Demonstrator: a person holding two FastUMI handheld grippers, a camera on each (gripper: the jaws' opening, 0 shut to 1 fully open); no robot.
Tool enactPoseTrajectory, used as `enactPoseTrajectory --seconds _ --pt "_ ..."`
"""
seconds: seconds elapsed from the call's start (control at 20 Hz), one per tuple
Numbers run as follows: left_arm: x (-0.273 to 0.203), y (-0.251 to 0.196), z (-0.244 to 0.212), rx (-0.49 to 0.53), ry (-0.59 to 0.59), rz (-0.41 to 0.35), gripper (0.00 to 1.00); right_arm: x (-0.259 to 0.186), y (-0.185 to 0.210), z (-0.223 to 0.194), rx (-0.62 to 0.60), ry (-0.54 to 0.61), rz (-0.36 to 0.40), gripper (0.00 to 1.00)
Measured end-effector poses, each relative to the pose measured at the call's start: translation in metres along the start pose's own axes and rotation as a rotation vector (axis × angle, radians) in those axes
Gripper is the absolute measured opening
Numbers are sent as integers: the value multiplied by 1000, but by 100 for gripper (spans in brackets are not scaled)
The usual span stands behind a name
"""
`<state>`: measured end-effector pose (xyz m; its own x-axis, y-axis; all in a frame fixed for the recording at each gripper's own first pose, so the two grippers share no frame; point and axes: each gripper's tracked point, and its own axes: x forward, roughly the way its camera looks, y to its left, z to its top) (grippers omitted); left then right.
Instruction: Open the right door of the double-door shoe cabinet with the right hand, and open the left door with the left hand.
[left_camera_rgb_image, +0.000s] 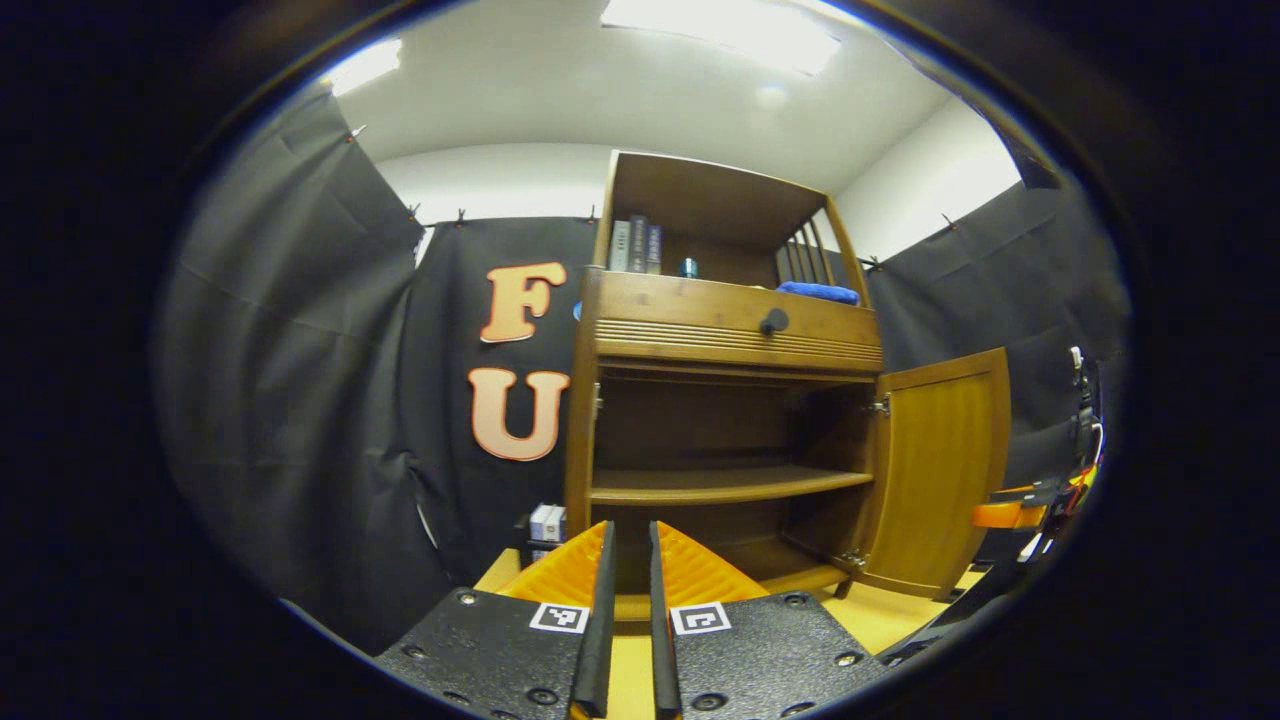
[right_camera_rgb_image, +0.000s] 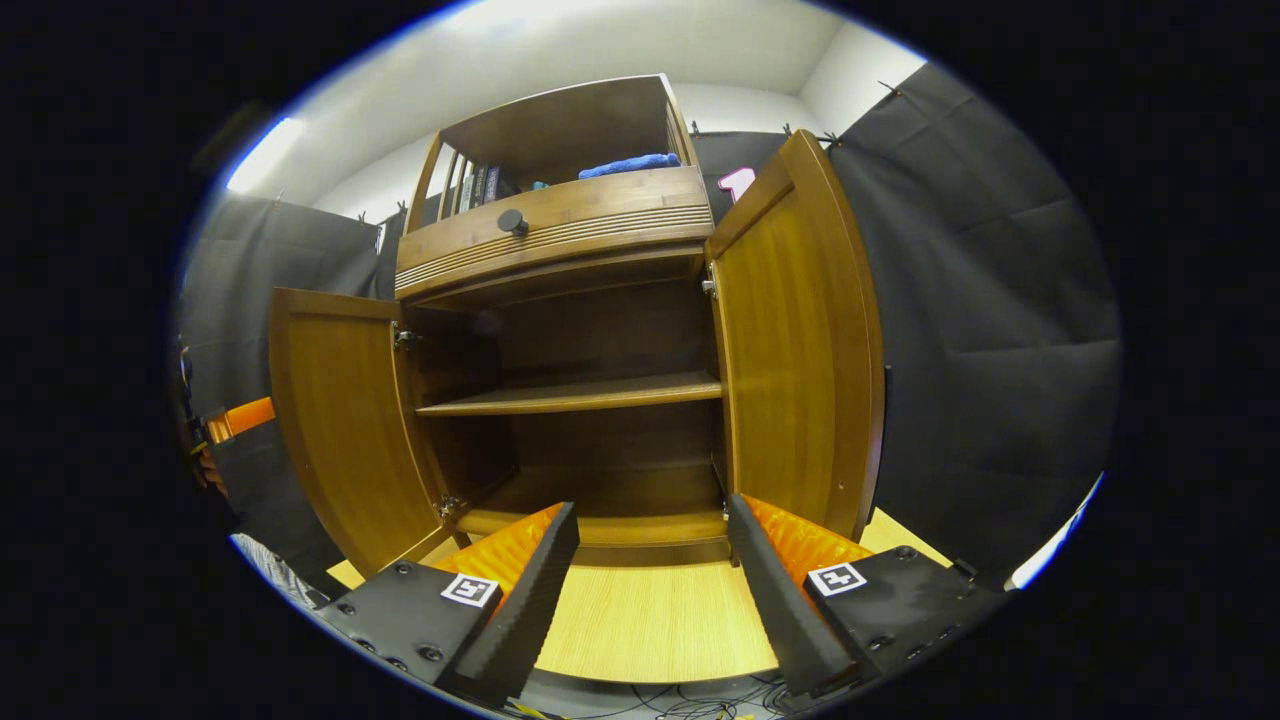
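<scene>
The wooden shoe cabinet (right_camera_rgb_image: 560, 230) stands with both doors swung wide. In the right gripper view the left door (right_camera_rgb_image: 340, 430) hangs out at the left and the right door (right_camera_rgb_image: 800, 340) stands close on the right. Two bare shelves (right_camera_rgb_image: 580, 395) show between them. My right gripper (right_camera_rgb_image: 650, 505) is open, low before the cabinet's base, holding nothing. My left gripper (left_camera_rgb_image: 631, 525) is drawn in to a narrow slit with nothing in it, low and short of the cabinet (left_camera_rgb_image: 730, 420). The right door (left_camera_rgb_image: 940, 470) shows open there too.
A drawer with a round dark knob (left_camera_rgb_image: 773, 320) sits above the doors. Books (left_camera_rgb_image: 633, 245) and a blue cloth (left_camera_rgb_image: 820, 292) lie on the top shelf. Small boxes (left_camera_rgb_image: 547, 522) stand left of the cabinet. A pale wooden floor board (right_camera_rgb_image: 650, 620) lies in front, with cables (right_camera_rgb_image: 700, 705) at its near edge.
</scene>
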<state>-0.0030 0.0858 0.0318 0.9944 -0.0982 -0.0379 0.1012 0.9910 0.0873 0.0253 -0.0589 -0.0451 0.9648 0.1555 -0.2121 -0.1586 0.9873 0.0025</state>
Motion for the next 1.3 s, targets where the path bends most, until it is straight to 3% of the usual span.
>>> enactPoseTrajectory --seconds 0.05,0.1,0.2,0.25,0.45,0.55,0.6,0.65,0.9,1.1,1.3 --pt "5 -13 -1 -14 -1 -25 17 -1 0 -1 -4 2 -2 97" --pt "8 -28 -2 -39 -1 -55 17 -4 -1 -4 -7 4 -6 97" --pt "13 -44 -8 -97 6 -73 24 -10 -4 -7 -10 6 -17 97" --pt "17 -45 -13 -115 17 -47 17 -13 -6 -7 -7 6 -22 97" --pt "26 -50 -26 -108 29 51 22 -24 -8 -6 -1 -6 -39 97" --pt "29 -58 -35 -109 34 49 42 -27 -11 -7 0 -5 -49 97" --pt "28 -59 -35 -100 31 49 49 -29 -12 -8 2 -5 -55 87" --pt "28 -60 -37 -84 32 51 43 -32 -14 -8 5 -7 -62 87" --pt "25 -70 -40 -23 28 50 84 -36 -22 -11 25 -7 -82 87" --pt "23 -76 -39 -3 17 46 96 -37 -19 -7 55 -20 -69 87" --pt "21 -77 -40 -10 20 39 95 -38 -20 -5 46 -22 -70 87"
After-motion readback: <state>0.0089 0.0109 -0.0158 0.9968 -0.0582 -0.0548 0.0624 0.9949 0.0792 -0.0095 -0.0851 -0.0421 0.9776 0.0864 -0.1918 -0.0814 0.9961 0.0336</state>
